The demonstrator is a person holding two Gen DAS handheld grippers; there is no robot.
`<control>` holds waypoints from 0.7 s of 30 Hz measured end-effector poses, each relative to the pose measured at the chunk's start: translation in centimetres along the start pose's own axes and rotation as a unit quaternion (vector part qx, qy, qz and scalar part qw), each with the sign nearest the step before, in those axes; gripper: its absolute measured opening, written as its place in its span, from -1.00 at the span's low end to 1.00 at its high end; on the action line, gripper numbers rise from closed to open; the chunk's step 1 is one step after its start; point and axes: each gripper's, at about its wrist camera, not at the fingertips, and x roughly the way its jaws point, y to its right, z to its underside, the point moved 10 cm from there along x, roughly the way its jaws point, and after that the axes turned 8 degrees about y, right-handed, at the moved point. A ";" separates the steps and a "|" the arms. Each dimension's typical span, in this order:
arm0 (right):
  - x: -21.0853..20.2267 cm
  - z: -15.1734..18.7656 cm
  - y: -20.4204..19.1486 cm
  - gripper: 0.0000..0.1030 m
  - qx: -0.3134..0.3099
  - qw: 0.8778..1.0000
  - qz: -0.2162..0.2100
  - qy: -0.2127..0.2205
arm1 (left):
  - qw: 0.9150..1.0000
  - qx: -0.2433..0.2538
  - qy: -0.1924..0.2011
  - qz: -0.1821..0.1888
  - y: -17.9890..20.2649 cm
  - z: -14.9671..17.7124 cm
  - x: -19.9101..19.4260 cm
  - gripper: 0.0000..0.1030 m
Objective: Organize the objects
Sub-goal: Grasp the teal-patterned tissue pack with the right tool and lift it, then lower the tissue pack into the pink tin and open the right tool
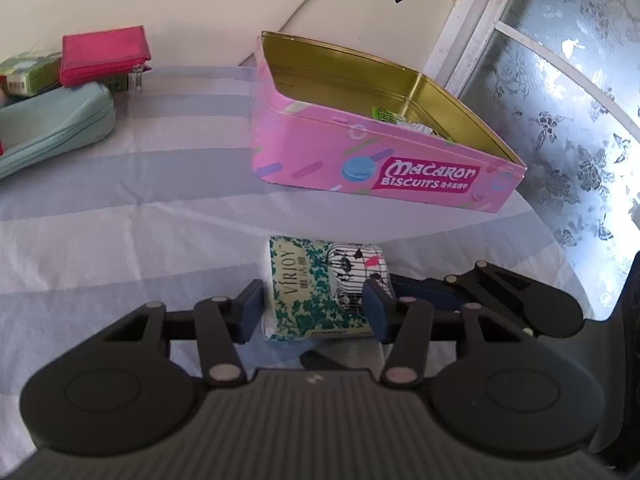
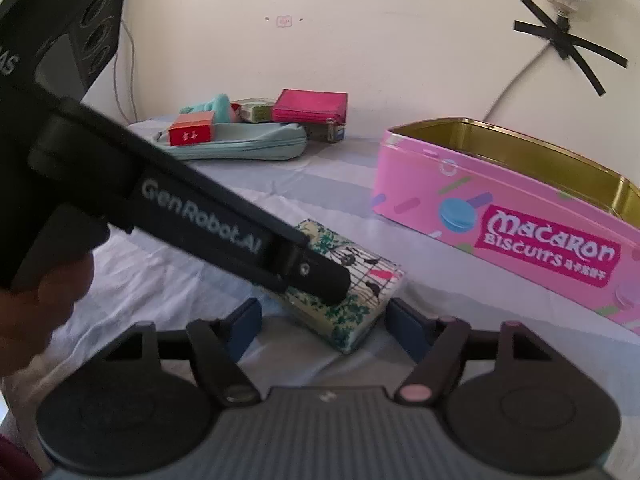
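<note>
A Virjoy tissue pack (image 1: 320, 292), white with green leaf print and a birdcage drawing, sits between the pads of my left gripper (image 1: 314, 312), which press both its sides. The right wrist view shows the same pack (image 2: 352, 304) on the striped cloth with the left gripper's black body (image 2: 224, 224) over it. My right gripper (image 2: 324, 328) is open and empty just in front of the pack. The pink Macaron Biscuits tin (image 1: 360, 160) stands open beyond, gold inside, with small items at its far corner; it also shows in the right wrist view (image 2: 520, 220).
A pile at the back left holds a teal zip pouch (image 2: 240, 144), a magenta purse (image 2: 310, 106), a red box (image 2: 190, 130) and small packets. The wall with taped cables is behind; a patterned window (image 1: 560, 120) is to the right.
</note>
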 end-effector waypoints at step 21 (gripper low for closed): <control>-0.9 -9.5 7.3 0.08 0.007 0.978 0.128 0.163 | 0.985 0.127 0.120 -0.012 7.4 -11.9 2.6 -0.03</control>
